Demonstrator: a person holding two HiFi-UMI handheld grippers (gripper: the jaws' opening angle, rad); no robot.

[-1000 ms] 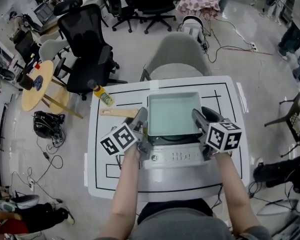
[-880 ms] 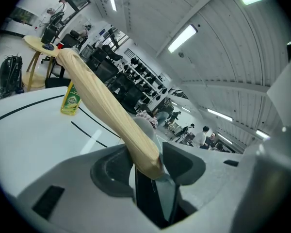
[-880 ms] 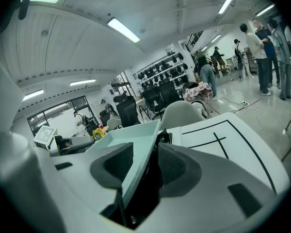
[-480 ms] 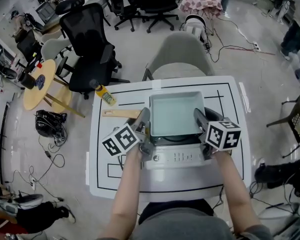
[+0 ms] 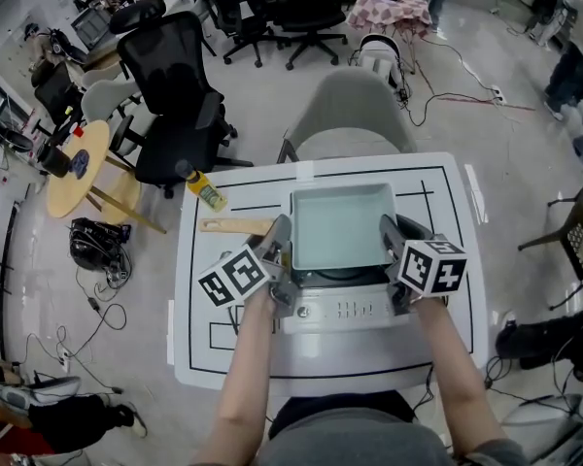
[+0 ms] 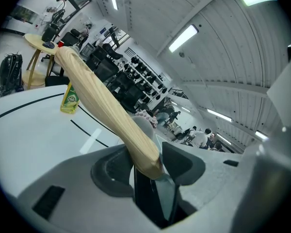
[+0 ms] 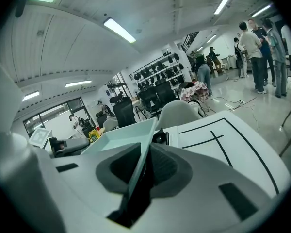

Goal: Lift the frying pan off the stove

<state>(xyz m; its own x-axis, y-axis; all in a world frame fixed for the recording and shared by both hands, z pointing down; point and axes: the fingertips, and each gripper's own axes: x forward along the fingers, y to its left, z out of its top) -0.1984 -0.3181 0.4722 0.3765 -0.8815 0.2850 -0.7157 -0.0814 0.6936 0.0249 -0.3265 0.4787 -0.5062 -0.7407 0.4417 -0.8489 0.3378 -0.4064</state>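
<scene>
A square pale-green frying pan [image 5: 338,223] sits on a silver portable stove [image 5: 345,309] on the white table [image 5: 447,212]. Its wooden handle [image 5: 235,224] sticks out to the left. My left gripper [image 5: 280,250] is shut on the handle [image 6: 102,106] where it meets the pan, and the wood fills the gap between the jaws of the left gripper [image 6: 150,166]. My right gripper [image 5: 389,246] is at the pan's right side. Its jaws have just been closing, and the thin pan rim [image 7: 126,137] stands pinched between the pads of the right gripper [image 7: 144,166].
A yellow bottle [image 5: 204,187] stands at the table's far left corner. A grey chair [image 5: 350,115] is pushed up to the far edge. Beyond it are a black office chair [image 5: 170,85] and a round wooden table [image 5: 73,163]. People [image 7: 254,47] stand far off to the right.
The right gripper's fingers have drawn in against the pan's right rim. The pan, the stove and the left gripper stay where they were.
</scene>
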